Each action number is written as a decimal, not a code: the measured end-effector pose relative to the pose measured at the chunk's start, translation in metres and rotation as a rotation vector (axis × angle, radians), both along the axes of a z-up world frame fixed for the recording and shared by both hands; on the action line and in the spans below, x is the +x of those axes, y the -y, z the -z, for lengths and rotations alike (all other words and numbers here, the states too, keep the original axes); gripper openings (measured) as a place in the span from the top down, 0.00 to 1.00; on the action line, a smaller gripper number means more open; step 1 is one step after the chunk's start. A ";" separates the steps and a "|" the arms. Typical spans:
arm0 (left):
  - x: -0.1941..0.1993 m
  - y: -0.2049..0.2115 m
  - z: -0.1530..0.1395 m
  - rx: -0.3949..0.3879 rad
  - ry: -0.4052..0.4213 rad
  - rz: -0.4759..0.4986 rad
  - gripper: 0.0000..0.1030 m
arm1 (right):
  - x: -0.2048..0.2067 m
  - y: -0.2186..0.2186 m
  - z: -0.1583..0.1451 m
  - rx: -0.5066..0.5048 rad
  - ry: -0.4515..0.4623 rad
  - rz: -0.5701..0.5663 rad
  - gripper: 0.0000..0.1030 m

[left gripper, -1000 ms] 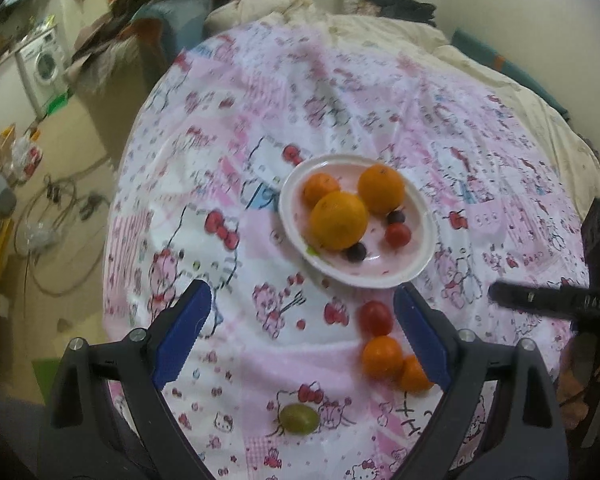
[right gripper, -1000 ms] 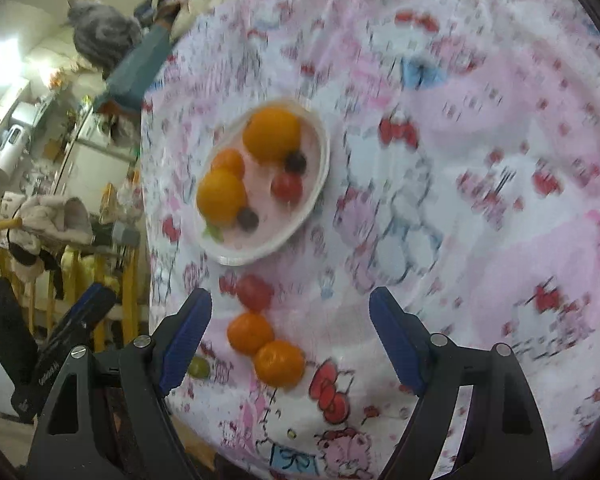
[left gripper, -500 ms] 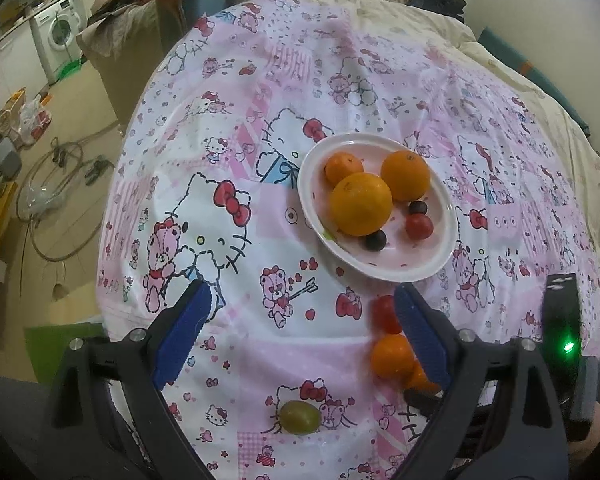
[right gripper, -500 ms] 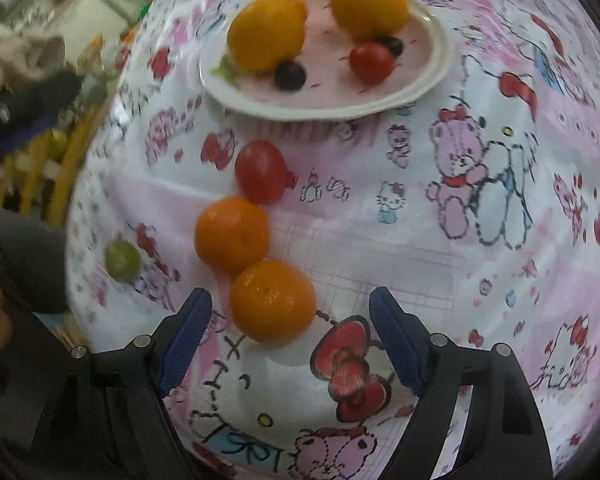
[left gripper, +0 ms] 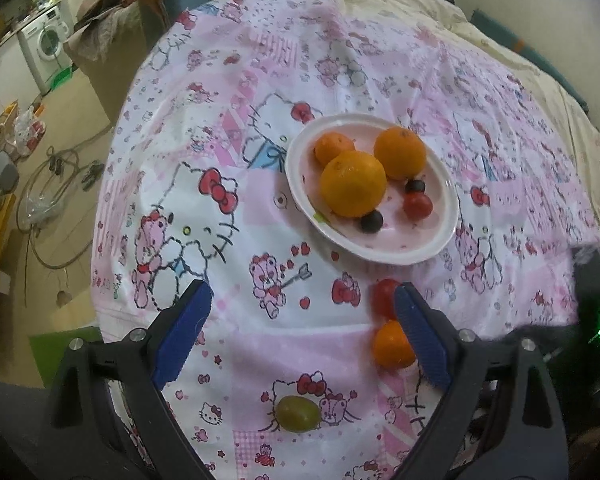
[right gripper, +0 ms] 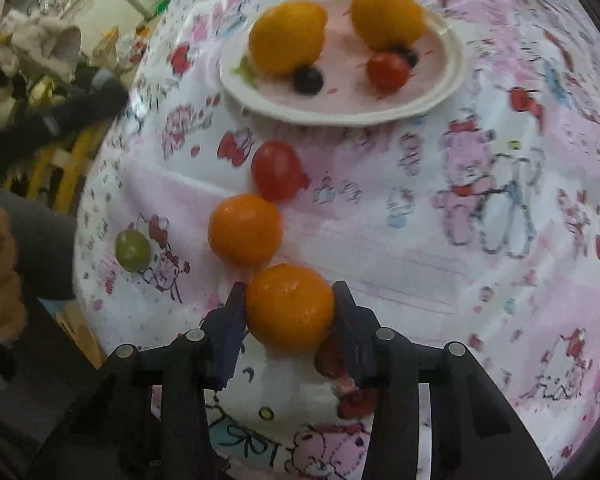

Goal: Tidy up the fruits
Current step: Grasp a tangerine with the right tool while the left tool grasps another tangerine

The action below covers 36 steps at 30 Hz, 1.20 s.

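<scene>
A white plate on the pink cartoon cloth holds three oranges, a red tomato and two dark grapes; it also shows in the right wrist view. On the cloth lie a red tomato, an orange and a green grape. My right gripper is shut on a second orange at the cloth's near edge. My left gripper is open and empty above the cloth, with the green grape below it and the loose orange by its right finger.
The cloth-covered surface drops off at its left edge to a floor with cables, a washing machine and clutter. Bedding lies beyond the far edge. The right gripper's body stands at the right in the left wrist view.
My right gripper moved down to the nearest orange and closed on it. My left gripper stayed open and shifted slightly closer to the cloth.
</scene>
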State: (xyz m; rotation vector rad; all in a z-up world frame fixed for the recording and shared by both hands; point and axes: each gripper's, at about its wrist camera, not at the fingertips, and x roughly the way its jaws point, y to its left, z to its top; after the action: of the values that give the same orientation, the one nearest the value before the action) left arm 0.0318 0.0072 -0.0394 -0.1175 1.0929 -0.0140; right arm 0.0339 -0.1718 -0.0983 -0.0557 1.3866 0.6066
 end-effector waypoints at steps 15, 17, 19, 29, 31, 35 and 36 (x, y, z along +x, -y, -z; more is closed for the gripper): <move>-0.003 0.075 0.042 -0.016 -0.152 0.219 0.22 | 0.026 0.091 -0.051 0.164 0.123 0.409 0.57; -0.004 0.085 0.050 0.013 -0.170 0.239 0.22 | 0.032 0.092 -0.051 0.181 0.122 0.428 0.57; -0.005 0.093 0.056 0.034 -0.186 0.254 0.27 | 0.033 0.097 -0.054 0.196 0.117 0.440 0.57; -0.011 0.108 0.064 0.147 -0.171 0.312 0.65 | 0.033 0.096 -0.063 0.229 0.126 0.424 0.57; -0.011 0.103 0.060 0.133 -0.165 0.299 0.65 | 0.034 0.095 -0.065 0.235 0.130 0.419 0.57; -0.014 0.093 0.050 0.122 -0.157 0.291 0.65 | 0.034 0.096 -0.066 0.237 0.130 0.419 0.57; -0.015 0.093 0.048 0.121 -0.154 0.291 0.65 | 0.034 0.095 -0.066 0.238 0.129 0.419 0.57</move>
State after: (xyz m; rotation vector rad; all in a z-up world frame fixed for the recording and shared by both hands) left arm 0.0166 -0.0859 -0.0872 0.1525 1.2544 -0.2019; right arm 0.0677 -0.2673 -0.0326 0.3721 1.1480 0.4034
